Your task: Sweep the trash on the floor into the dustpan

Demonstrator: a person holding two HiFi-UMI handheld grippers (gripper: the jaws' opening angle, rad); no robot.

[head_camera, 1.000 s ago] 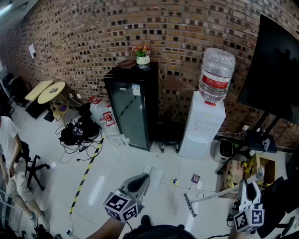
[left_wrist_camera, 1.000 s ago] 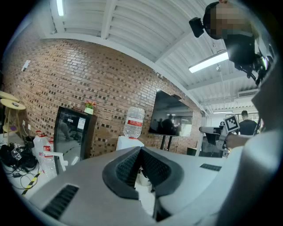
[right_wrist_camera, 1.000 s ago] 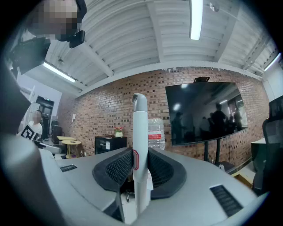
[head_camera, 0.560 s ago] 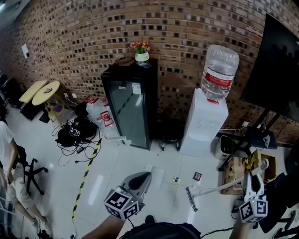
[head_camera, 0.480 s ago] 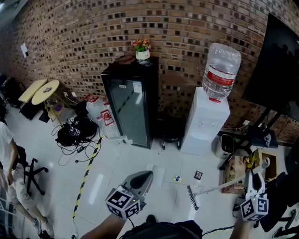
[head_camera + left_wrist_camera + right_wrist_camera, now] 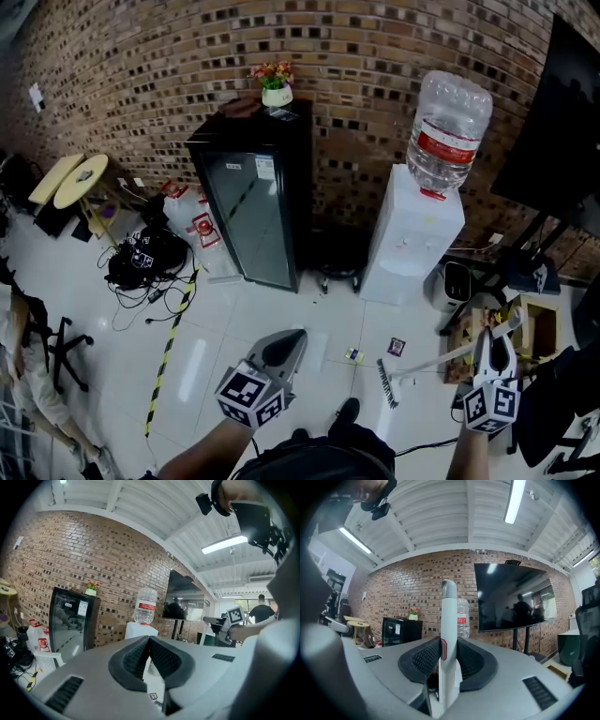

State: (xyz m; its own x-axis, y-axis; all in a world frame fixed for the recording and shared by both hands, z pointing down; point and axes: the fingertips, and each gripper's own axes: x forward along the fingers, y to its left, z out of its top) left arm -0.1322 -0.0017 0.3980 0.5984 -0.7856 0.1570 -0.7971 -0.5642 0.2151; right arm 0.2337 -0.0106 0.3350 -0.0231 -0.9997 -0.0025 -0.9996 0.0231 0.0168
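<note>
Two small trash pieces [image 6: 352,355] [image 6: 396,346] lie on the white floor in front of me. My right gripper [image 6: 492,339] [image 6: 448,645] is shut on the white broom handle [image 6: 448,634]. That handle slants down-left to the broom head [image 6: 386,383], which sits just beside the trash. My left gripper [image 6: 292,337] [image 6: 150,640] hangs at lower centre, its jaws shut. A thin dark handle [image 6: 170,706] drops from between them, likely the dustpan's. The pan itself is hidden. One trash piece [image 6: 153,696] shows below the left jaws.
A black glass-door fridge [image 6: 248,202] and a white water dispenser [image 6: 412,239] stand against the brick wall. A cable pile [image 6: 141,262] and yellow-black floor tape [image 6: 169,352] lie left. A cardboard box [image 6: 530,339] and TV stand [image 6: 511,272] crowd the right. A person [image 6: 21,347] stands at far left.
The broom head has come closer to the two trash pieces. My view has shifted forward, and a shoe now shows at the bottom centre. Both grippers keep their hold.
</note>
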